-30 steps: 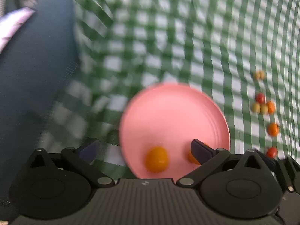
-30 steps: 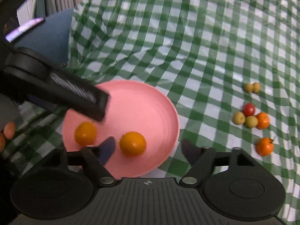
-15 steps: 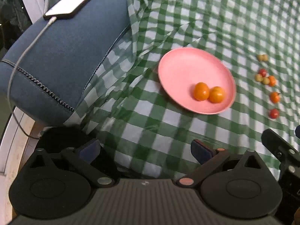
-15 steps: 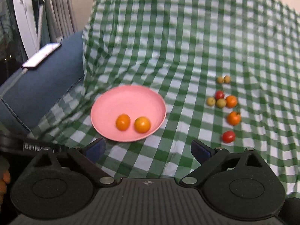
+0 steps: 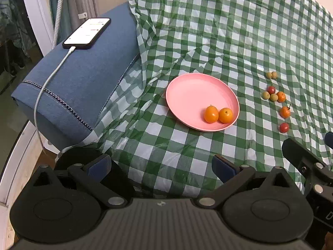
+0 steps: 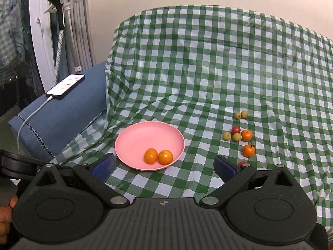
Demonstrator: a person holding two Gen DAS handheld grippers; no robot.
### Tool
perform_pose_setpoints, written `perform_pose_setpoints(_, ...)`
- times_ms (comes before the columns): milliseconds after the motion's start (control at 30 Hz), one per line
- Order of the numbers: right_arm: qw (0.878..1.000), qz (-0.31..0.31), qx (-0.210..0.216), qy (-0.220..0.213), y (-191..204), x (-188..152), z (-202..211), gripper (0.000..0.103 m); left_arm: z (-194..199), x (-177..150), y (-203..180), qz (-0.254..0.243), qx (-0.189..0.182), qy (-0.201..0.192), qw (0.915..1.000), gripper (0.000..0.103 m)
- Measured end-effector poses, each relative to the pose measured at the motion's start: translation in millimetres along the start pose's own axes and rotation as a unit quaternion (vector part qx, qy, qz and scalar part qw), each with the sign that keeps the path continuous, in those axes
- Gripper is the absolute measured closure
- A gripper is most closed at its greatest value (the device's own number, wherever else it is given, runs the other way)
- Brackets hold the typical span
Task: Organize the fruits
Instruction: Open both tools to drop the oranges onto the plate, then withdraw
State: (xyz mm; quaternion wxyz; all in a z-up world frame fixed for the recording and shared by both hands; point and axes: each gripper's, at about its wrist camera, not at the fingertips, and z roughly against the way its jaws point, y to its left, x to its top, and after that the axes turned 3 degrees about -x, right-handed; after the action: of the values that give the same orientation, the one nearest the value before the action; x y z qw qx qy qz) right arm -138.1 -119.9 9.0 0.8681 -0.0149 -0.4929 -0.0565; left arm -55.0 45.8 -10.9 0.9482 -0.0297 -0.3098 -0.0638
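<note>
Left wrist view: both grippers' jaws gape empty — left gripper (image 5: 160,166), right gripper (image 6: 164,165) — well short of the pink plate (image 5: 187,95) holding two oranges (image 5: 218,114).

Both grippers drawn back from the pink plate (image 5: 187,95), right gripper (image 6: 164,164) jaws spread wider

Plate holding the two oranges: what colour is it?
Pink plate, clearest in the left wrist view.
</note>
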Motion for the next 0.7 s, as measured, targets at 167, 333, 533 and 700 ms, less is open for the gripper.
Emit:
perform_pose_setpoints(167, 1.000, -0.001, 0.001, -0.005, 1.5, -1.9, 7.3, 0.003, 7.9, -3.0, 0.7, 0.000, -0.001, -0.004, 1.0000, 0.000)
perform_pose_setpoints(333, 1.000, 0.000, 0.001, -0.007, 1.7, -2.9, 11.3, 0.003, 10.9, -4.2, 0.5, -0.004, -0.001, -0.008, 1.0000, 0.000)
perform_pose_setpoints(533, 1.000, -0.001, 0.000, -0.004, 5.4, -4.4, 9.7, 0.003, 8.7, -4.1, 0.3, -0.008, -0.001, -0.006, 1.0000, 0.000)
perform_pose_setpoints(700, 1.000, -0.001, 0.003, 0.003, 6.8, -6.2, 7.2, 0.003, 3.6, -4.2, 0.1, -0.009, 0.000, 0.001, 1.0000, 0.000)
